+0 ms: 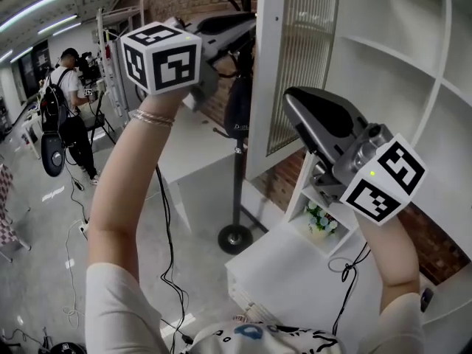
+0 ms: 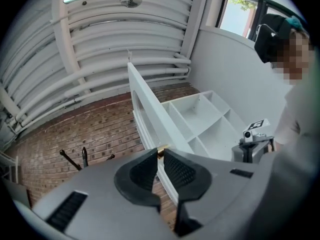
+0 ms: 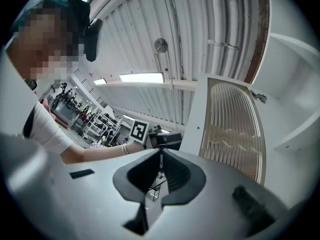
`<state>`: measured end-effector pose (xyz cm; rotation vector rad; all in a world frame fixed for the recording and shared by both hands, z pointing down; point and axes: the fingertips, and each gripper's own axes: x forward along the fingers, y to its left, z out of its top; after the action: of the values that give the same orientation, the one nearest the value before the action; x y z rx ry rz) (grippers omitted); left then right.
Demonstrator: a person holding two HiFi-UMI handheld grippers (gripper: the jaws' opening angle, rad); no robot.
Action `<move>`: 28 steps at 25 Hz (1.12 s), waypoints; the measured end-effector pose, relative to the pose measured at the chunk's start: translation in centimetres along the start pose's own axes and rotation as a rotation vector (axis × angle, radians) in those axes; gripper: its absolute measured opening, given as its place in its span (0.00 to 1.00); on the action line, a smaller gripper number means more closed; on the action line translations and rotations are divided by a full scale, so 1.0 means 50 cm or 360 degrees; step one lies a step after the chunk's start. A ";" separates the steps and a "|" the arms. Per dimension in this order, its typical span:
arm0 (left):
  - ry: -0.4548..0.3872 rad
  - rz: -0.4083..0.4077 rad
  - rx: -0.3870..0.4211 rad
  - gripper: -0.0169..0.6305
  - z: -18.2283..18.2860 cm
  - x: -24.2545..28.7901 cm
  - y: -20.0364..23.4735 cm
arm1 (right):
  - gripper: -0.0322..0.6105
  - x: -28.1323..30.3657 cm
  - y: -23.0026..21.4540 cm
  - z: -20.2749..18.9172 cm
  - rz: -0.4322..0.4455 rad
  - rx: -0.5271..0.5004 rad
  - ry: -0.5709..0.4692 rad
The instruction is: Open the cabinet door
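The white cabinet (image 1: 398,57) has open shelves, and its door (image 1: 295,65), a white frame round ribbed glass, stands swung out to the left. My left gripper (image 1: 247,32) is raised at the door's outer edge. In the left gripper view its jaws (image 2: 161,156) are closed on a small brass knob (image 2: 161,150) on the door's edge (image 2: 150,109). My right gripper (image 1: 296,100) hangs in front of the shelves below the door, touching nothing. In the right gripper view its jaws (image 3: 160,156) are shut and empty, and the door (image 3: 232,129) lies just to their right.
A black stand with a round base (image 1: 234,238) rises just left of the door. A small potted plant (image 1: 318,220) sits in a low shelf. Cables (image 1: 166,220) trail over the floor. A person with a backpack (image 1: 63,102) stands far left. A white table (image 1: 192,150) is behind.
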<state>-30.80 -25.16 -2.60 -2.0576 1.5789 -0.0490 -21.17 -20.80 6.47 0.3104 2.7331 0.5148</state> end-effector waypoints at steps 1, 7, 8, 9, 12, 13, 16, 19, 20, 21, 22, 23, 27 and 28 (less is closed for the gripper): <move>-0.0005 0.0039 -0.0007 0.10 -0.005 -0.006 0.008 | 0.10 0.004 0.005 -0.001 0.0005 0.0002 -0.0002; 0.0054 0.0134 0.0064 0.05 -0.019 -0.011 0.025 | 0.10 0.012 0.003 -0.005 0.0012 0.0041 -0.0020; 0.0078 0.0148 0.0119 0.05 -0.025 -0.014 0.016 | 0.10 0.008 0.001 -0.007 0.0010 0.0050 -0.0018; 0.0089 0.0162 0.0159 0.05 -0.033 -0.025 0.005 | 0.10 0.004 0.002 -0.013 0.0006 0.0060 -0.0013; 0.0107 0.0186 0.0245 0.05 -0.081 -0.078 -0.038 | 0.10 -0.010 0.009 -0.054 -0.0013 0.0093 0.0024; 0.0140 0.0195 0.0300 0.05 -0.102 -0.094 -0.054 | 0.10 -0.018 0.009 -0.070 -0.0027 0.0110 0.0038; 0.0239 0.0212 0.0452 0.05 -0.154 -0.135 -0.104 | 0.10 -0.052 0.000 -0.114 -0.0096 0.0208 0.0069; 0.0218 0.0166 0.0389 0.05 -0.179 -0.177 -0.161 | 0.10 -0.086 -0.008 -0.167 -0.0162 0.0319 0.0140; 0.0200 0.0144 0.0339 0.05 -0.188 -0.192 -0.180 | 0.10 -0.095 -0.009 -0.186 -0.0180 0.0341 0.0174; 0.0192 0.0121 0.0293 0.05 -0.198 -0.206 -0.198 | 0.10 -0.104 -0.009 -0.203 -0.0199 0.0354 0.0204; 0.0195 0.0096 0.0254 0.05 -0.210 -0.217 -0.216 | 0.10 -0.113 -0.008 -0.217 -0.0219 0.0362 0.0228; 0.0204 0.0071 0.0223 0.05 -0.223 -0.224 -0.235 | 0.10 -0.123 -0.007 -0.229 -0.0240 0.0365 0.0244; 0.0272 -0.0006 0.0183 0.05 -0.287 -0.221 -0.301 | 0.10 -0.169 -0.005 -0.261 -0.0316 0.0326 0.0270; 0.0301 -0.0024 0.0188 0.05 -0.307 -0.217 -0.316 | 0.10 -0.178 -0.003 -0.269 -0.0329 0.0306 0.0283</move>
<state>-25.50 -18.71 20.49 -2.0217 1.6294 -0.3432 -17.96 -27.54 20.79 0.0266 2.9493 0.2344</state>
